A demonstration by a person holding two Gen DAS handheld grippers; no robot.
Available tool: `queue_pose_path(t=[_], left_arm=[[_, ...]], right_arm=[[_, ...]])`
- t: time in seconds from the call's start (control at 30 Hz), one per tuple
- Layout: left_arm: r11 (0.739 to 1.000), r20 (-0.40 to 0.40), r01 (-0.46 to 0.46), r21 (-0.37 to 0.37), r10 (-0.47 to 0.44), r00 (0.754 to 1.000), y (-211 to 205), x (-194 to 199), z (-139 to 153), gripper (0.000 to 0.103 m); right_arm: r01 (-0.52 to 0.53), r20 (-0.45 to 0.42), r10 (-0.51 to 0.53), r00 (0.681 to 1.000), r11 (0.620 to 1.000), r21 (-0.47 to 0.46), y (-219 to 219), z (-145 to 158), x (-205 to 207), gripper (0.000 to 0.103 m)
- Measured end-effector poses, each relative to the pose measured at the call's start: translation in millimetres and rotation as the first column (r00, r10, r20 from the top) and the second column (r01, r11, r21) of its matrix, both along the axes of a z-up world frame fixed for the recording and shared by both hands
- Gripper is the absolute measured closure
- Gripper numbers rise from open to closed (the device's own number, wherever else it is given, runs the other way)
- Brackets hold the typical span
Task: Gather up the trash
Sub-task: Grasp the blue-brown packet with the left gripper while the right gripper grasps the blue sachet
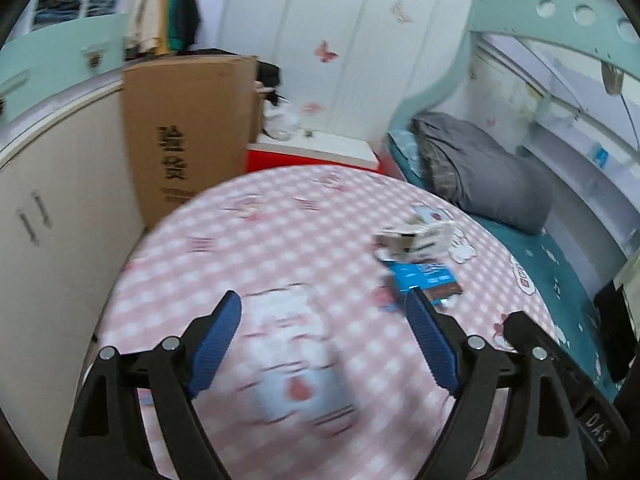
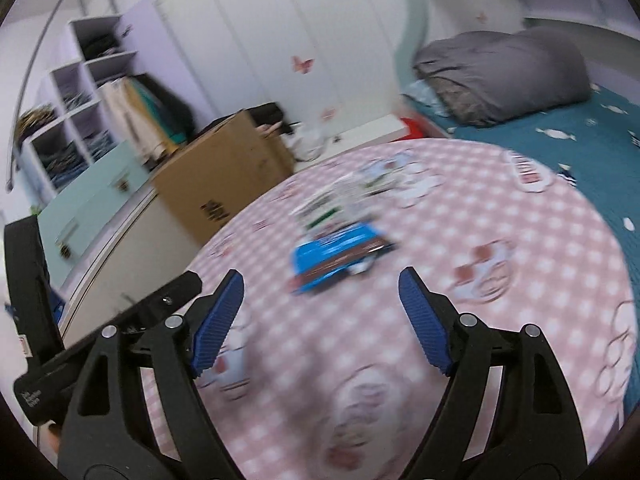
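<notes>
- Two grippers are hovering over a round table (image 1: pixel 224 248) that is wearing a pink checked cloth.
- The left gripper (image 1: pixel 324 304) is standing with its blue pads (image 1: pixel 216 340) wide apart, and nothing is sitting between them.
- The right gripper (image 2: pixel 320 280) is likewise gaping wide and holding nothing.
- The trash is lying on the far part of the cloth: a blue wrapper (image 2: pixel 336 256) is resting flat, and a pile of white crumpled packaging (image 2: pixel 344 200) is sitting just behind it, touching it.
- In the left view the wrapper (image 1: pixel 428 276) is showing just beyond the right-hand pad, with the white packaging (image 1: pixel 416 236) behind it.
- Both views are blurring, so print on the wrappers is not reading.
- A cardboard box (image 1: pixel 188 128) is standing beyond the table, and a grey pillow (image 2: pixel 500 76) is lying on a teal bed (image 2: pixel 560 144).
</notes>
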State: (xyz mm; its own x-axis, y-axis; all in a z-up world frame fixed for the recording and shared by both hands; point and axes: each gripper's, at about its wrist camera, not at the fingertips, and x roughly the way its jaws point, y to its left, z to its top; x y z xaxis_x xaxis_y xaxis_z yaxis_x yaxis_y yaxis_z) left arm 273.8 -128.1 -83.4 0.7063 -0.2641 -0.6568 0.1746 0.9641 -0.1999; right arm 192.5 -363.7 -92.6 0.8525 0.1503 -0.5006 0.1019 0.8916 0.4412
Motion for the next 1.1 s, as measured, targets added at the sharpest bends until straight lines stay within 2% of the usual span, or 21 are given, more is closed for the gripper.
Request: queue_pose_path(t=[0.13, 0.23, 0.33, 0.5, 0.57, 0.63, 0.73, 0.83, 0.9, 1.03, 1.1], left_arm=[[0.999, -0.028, 0.035, -0.015, -0.035, 0.999, -36.4, 19.4, -17.7, 0.021], [0.996, -0.063, 0.069, -0.054, -0.073, 0.995, -54.5, 34.4, -29.8, 0.021], [0.991, -0.104, 0.094, -0.099, -0.105, 0.989, -68.1, 45.7, -42.4, 0.021], [0.988, -0.14, 0.106, -0.108, -0.121, 0.983, -83.4, 62.5, -51.9, 0.021], [0.988, -0.139, 0.122, -0.094, -0.135, 0.981, -89.8, 65.7, -52.1, 0.03], [0.986, -0.157, 0.147, -0.075, -0.157, 0.975, -98.3, 70.3, -54.9, 0.054], [0.976, -0.203, 0.184, -0.114, -0.204, 0.958, -101.2, 72.8, -59.7, 0.065], [0.97, -0.165, 0.217, -0.107, -0.233, 0.959, -103.7, 67.3, -53.3, 0.074], [0.966, -0.137, 0.24, -0.096, -0.251, 0.958, -104.6, 60.8, -46.9, 0.089], [0.942, -0.075, 0.293, -0.165, -0.308, 0.948, -100.2, 44.9, -29.9, 0.097], [0.94, -0.039, 0.295, -0.174, -0.305, 0.951, -95.8, 37.6, -20.9, 0.098]], right_arm=[[0.04, -0.017, -0.039, 0.999, 0.999, 0.029, -28.3, -11.6, 9.4, 0.024], [0.045, -0.026, -0.044, 0.999, 0.998, 0.045, -39.3, -18.8, 13.7, 0.024], [0.046, -0.035, -0.044, 0.998, 0.997, 0.059, -48.5, -24.7, 20.1, 0.024], [0.051, -0.042, -0.048, 0.998, 0.996, 0.076, -56.4, -30.4, 26.3, 0.024], [0.054, -0.047, -0.051, 0.998, 0.996, 0.077, -58.2, -32.7, 28.1, 0.024], [0.056, -0.055, -0.052, 0.997, 0.995, 0.08, -57.1, -34.4, 29.1, 0.024], [0.059, -0.059, -0.054, 0.997, 0.995, 0.084, -60.1, -35.3, 29.4, 0.024], [0.066, -0.061, -0.062, 0.996, 0.995, 0.073, -61.7, -33.0, 28.0, 0.024], [0.069, -0.06, -0.065, 0.996, 0.995, 0.069, -62.1, -30.1, 24.5, 0.024], [0.07, -0.051, -0.067, 0.996, 0.996, 0.047, -61.5, -22.5, 16.9, 0.024], [0.069, -0.045, -0.067, 0.997, 0.997, 0.038, -60.3, -18.3, 16.0, 0.024]])
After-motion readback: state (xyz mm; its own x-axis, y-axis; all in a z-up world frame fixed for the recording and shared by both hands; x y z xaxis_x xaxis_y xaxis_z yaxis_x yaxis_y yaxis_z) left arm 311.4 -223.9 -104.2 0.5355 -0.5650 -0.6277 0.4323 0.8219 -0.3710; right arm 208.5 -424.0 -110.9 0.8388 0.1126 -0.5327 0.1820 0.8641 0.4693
